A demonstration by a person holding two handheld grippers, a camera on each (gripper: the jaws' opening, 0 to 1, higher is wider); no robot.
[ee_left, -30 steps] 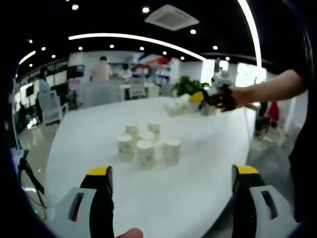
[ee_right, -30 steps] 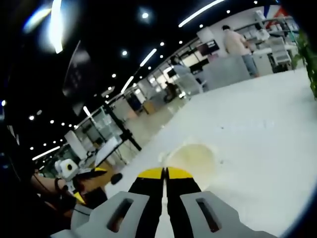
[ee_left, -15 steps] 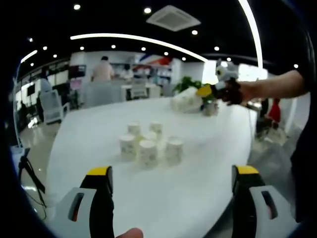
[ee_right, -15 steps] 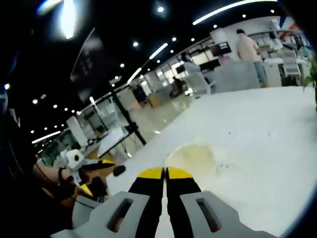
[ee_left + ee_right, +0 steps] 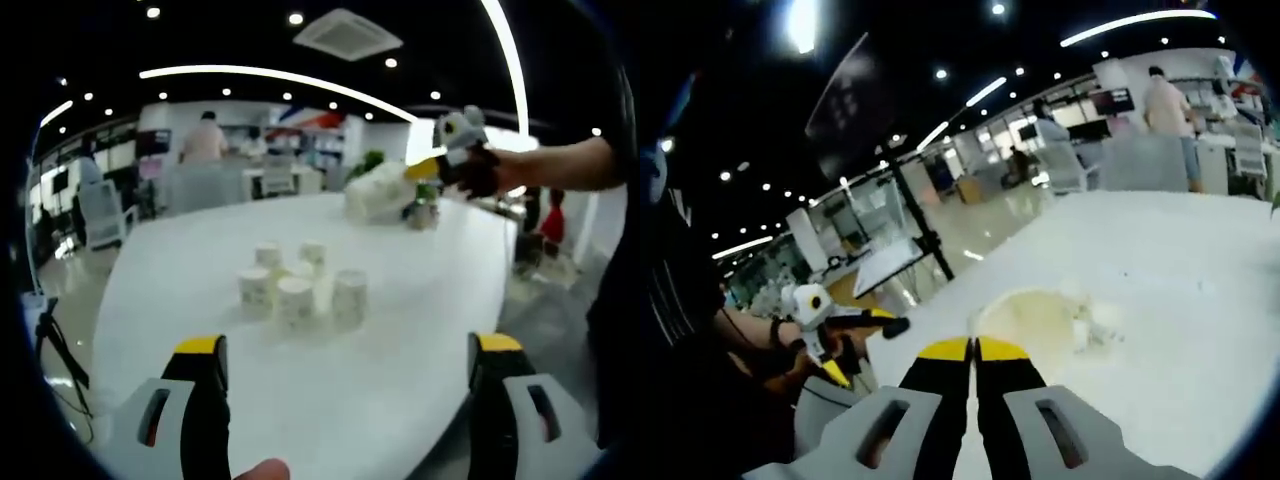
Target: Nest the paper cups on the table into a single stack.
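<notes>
The cluster of loose white paper cups sits mid-way across the white oval counter, upright and bunched close together, none nested as far as I can tell. Your right hand-held gripper is up over the far end with its jaws pinched tight on a pale nested stack of paper cups, lifted off the surface; in its own view you see the yellowish stack past the closed tips. Your left hand-held gripper hangs wide open, holding nothing. So I'd say partway done: the loose ones still need adding.
</notes>
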